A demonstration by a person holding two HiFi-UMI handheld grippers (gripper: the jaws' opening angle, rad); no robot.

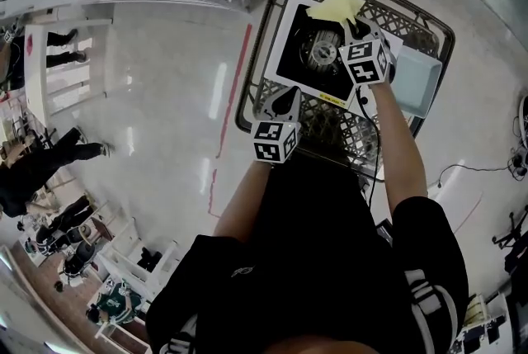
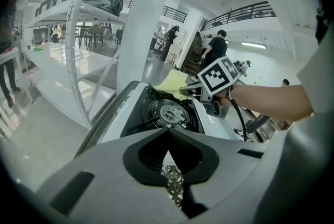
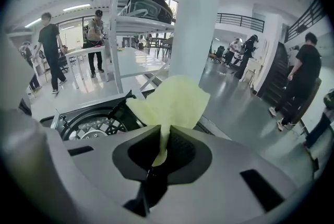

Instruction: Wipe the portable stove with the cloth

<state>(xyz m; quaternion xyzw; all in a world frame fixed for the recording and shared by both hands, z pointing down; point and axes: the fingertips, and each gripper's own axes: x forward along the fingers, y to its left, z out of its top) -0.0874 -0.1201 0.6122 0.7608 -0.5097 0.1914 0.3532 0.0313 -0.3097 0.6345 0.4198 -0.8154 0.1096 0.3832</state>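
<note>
Head view: right tongs (image 1: 351, 29) pinch cloth (image 1: 337, 6) over half-hidden stove (image 1: 294, 55); left tongs (image 1: 285, 101) pressed together, empty.

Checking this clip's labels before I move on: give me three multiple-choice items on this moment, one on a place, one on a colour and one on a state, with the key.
1. Where does the portable stove sit?
A. on the floor
B. in the wire cart
C. on a shelf

2. What colour is the cloth?
A. pale yellow
B. dark blue
C. red

3. How do the tongs of the right gripper stand?
A. wide apart and empty
B. shut on the cloth
C. shut on a spoon

Key:
1 B: the head view shows the cart's mesh all around the stove.
2 A: the head view and the right gripper view both show it pale yellow.
3 B: the right gripper view shows the cloth pinched between them.
</note>
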